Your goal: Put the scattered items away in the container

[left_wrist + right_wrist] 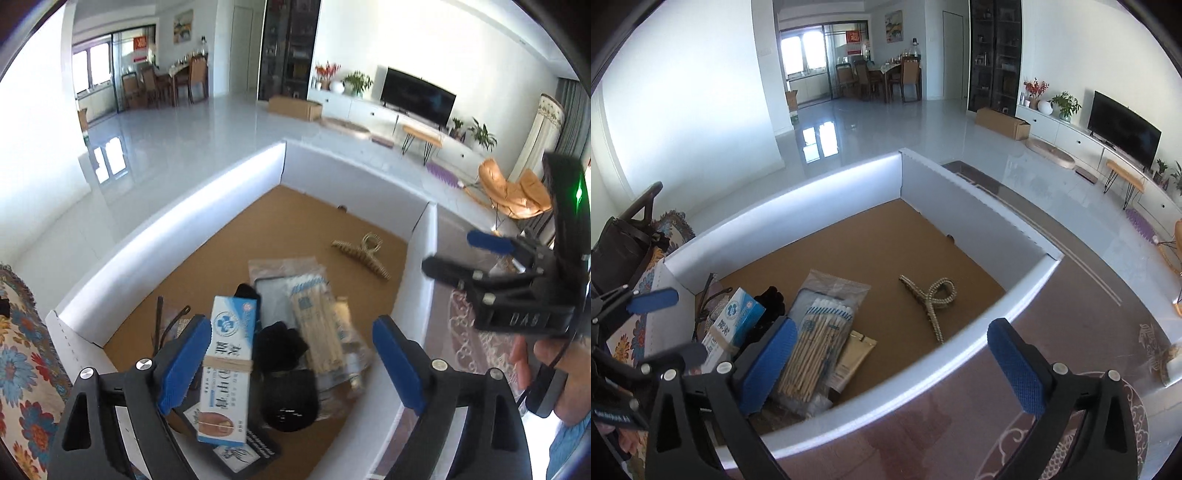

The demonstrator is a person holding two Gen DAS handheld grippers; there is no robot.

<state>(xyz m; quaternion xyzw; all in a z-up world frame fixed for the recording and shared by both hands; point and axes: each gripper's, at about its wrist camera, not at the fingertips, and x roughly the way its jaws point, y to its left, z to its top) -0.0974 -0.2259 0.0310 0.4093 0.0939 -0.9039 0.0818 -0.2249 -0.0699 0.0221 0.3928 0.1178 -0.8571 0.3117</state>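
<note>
A white-walled cardboard box [177, 229] [975, 332] with a brown floor holds the tidied items. A blue-and-white medicine carton [227, 369] [733, 325] lies by my left gripper's left pad. Beside it lie a pack of cotton swabs [317, 325] [816, 350], a black cloth item [284, 347], clear bags, and a beige hair claw [364, 254] [931, 299]. My left gripper [291, 363] is open, low over the box, holding nothing. My right gripper [894, 369] is open and empty over the box's near wall; it also shows in the left wrist view [465, 251].
The box stands on a glass table top [1015, 387] over a patterned rug. A floral cloth [22, 350] and a dark bag [620, 247] lie to the left. Beyond are tiled floor, a TV unit and an orange chair [513, 188].
</note>
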